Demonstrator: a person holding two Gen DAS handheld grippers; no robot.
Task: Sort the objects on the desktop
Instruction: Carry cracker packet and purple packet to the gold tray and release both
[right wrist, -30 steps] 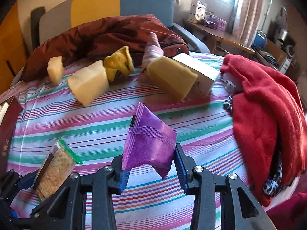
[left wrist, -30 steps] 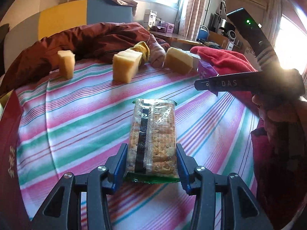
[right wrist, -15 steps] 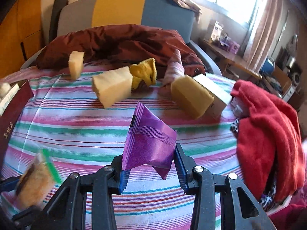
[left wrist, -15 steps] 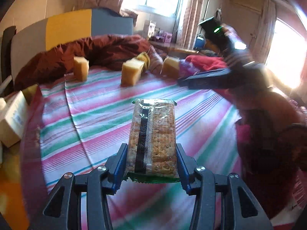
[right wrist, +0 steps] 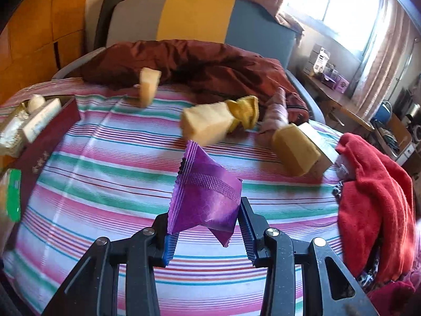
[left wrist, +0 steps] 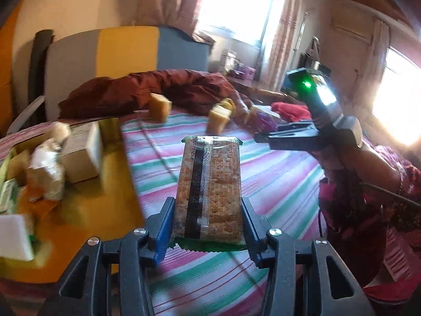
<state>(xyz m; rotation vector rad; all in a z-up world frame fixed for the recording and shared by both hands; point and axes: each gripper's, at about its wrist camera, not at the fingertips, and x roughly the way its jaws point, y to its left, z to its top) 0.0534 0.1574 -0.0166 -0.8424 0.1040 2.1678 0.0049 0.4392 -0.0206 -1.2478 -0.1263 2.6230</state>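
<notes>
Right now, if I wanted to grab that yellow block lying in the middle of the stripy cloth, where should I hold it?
Probably across its two long flat sides, near the middle. The yellow block lies tipped on the stripy cloth with clear space in front. A yellow cloth touches its far end, so come down from above on the near side. Both grippers are full just now.

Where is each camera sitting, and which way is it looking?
Left wrist: sits on the left gripper, looking down along its jaws at the cracker packet they hold; the person's other arm and right gripper show.
Right wrist: sits on the right gripper, looking at its purple packet; only its own jaws show.
Both share the striped cloth and yellow sponge blocks.
</notes>
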